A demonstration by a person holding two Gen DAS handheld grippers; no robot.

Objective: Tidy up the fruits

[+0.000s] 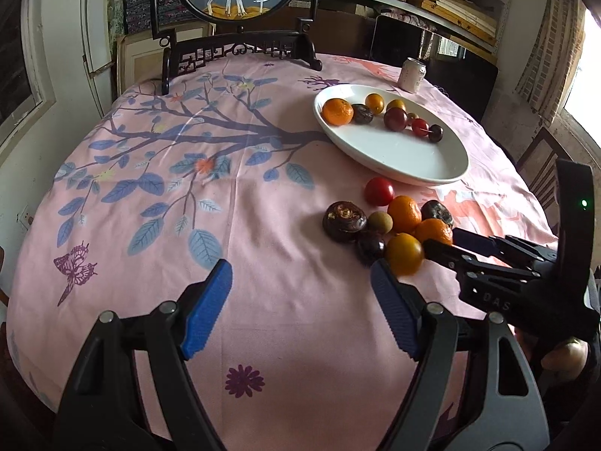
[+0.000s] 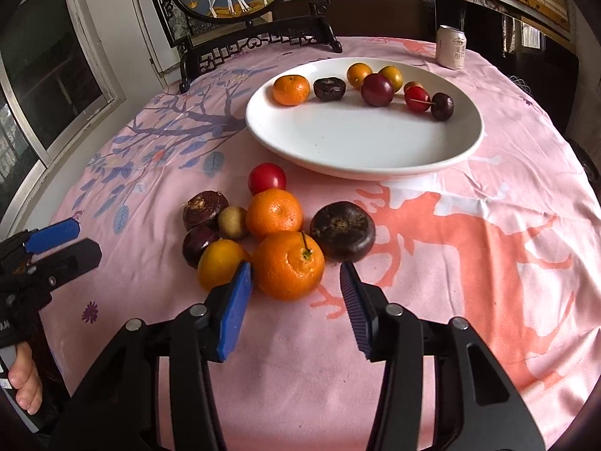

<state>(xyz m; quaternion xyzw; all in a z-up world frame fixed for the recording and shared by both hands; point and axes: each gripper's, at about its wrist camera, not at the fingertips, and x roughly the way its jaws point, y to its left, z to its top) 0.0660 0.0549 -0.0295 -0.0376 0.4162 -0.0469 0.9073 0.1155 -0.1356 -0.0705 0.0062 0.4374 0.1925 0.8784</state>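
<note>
A white oval plate (image 2: 360, 143) holds several fruits along its far side, among them a mandarin (image 2: 291, 89) and a dark red plum (image 2: 377, 89). In front of it a pile of loose fruit lies on the cloth: a red tomato (image 2: 267, 177), two mandarins (image 2: 287, 265), a yellow-orange fruit (image 2: 219, 263), dark brown water chestnuts (image 2: 342, 231) and a small tan longan (image 2: 233, 221). My right gripper (image 2: 296, 272) is open, its fingers on either side of the nearest mandarin, not touching it. My left gripper (image 1: 300, 274) is open and empty, left of the pile (image 1: 403, 253).
A pink flowered tablecloth (image 1: 188, 206) covers the round table. A drink can (image 2: 450, 47) stands behind the plate. A dark carved stand with a round deer picture (image 1: 240, 11) stands at the table's far edge. Chairs and shelves lie beyond.
</note>
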